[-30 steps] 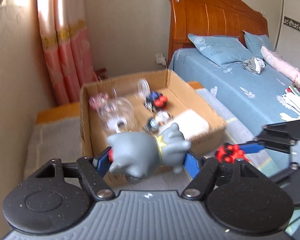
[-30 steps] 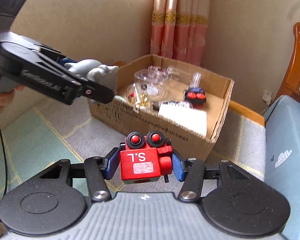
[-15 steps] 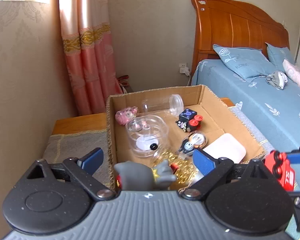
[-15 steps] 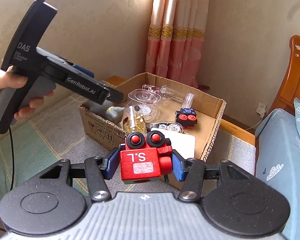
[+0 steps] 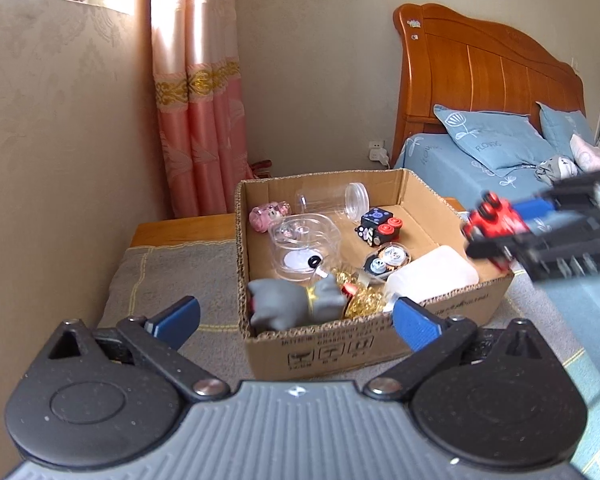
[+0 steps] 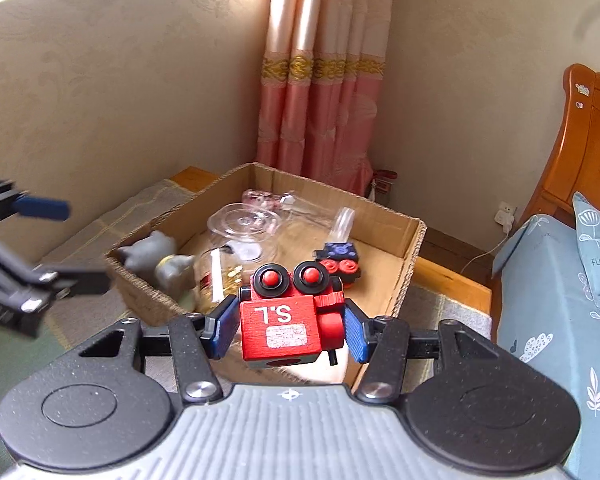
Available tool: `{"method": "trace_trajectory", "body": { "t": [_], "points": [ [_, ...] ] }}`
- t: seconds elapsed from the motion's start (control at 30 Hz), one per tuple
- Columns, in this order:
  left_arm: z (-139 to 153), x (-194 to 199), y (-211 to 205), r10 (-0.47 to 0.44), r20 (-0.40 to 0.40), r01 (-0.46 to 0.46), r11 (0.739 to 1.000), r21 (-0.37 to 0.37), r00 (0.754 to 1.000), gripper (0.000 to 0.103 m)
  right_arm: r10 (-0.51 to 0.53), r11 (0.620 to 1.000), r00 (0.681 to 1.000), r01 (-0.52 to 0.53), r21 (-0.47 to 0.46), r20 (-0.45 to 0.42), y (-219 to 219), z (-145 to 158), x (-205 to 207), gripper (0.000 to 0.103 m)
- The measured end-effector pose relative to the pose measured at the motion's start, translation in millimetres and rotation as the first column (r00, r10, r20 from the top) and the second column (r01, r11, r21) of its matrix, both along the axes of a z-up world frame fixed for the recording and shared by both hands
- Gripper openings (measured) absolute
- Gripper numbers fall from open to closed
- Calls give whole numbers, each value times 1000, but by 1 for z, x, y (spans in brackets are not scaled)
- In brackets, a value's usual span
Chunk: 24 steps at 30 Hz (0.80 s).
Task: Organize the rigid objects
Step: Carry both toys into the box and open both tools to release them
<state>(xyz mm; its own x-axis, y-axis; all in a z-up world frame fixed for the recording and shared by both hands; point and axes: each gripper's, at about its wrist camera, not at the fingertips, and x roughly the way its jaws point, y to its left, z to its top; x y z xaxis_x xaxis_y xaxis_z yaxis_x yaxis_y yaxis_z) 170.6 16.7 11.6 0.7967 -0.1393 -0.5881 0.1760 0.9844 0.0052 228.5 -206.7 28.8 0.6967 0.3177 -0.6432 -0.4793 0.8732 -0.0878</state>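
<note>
A grey animal figure lies in the near left corner of an open cardboard box. My left gripper hangs just in front of the box, its jaws opening wide with nothing between them. In the right wrist view the figure rests inside the box, and the left gripper stands off to the left. My right gripper is shut on a red block robot marked "S.L" and holds it over the box's near edge. The left wrist view shows that robot above the box's right side.
The box also holds a clear round tub, a clear jar on its side, a pink toy, a black-and-red cube toy, gold trinkets and a white container. A blue bed, pink curtain and wall surround it.
The left gripper let go of the grey figure, which dropped into the box, then spread wide and drew back. The right gripper carried the red robot up over the box.
</note>
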Motion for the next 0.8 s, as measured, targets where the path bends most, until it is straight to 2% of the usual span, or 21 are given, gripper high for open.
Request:
{"method": "trace_trajectory", "body": {
  "t": [0.27, 0.5, 0.57, 0.6, 0.8],
  "points": [
    [-6, -10, 7, 29, 1, -29, 1000, 3, 1000, 102, -103, 995, 991, 101, -19, -87, 0, -18, 58, 59],
    [-5, -12, 12, 48, 14, -49, 999, 6, 999, 102, -176, 984, 974, 178, -2, -140, -8, -31, 78, 62],
    [-5, -12, 13, 48, 16, -48, 999, 1, 999, 102, -192, 981, 973, 195, 8, -131, -10, -30, 77, 82],
    [-4, -13, 14, 47, 17, -47, 999, -3, 999, 102, -195, 980, 973, 199, 14, -123, -11, -28, 75, 86],
    [1, -17, 11, 42, 23, -42, 999, -17, 999, 102, -209, 976, 973, 213, 32, -99, -14, -15, 52, 102]
  ]
}}
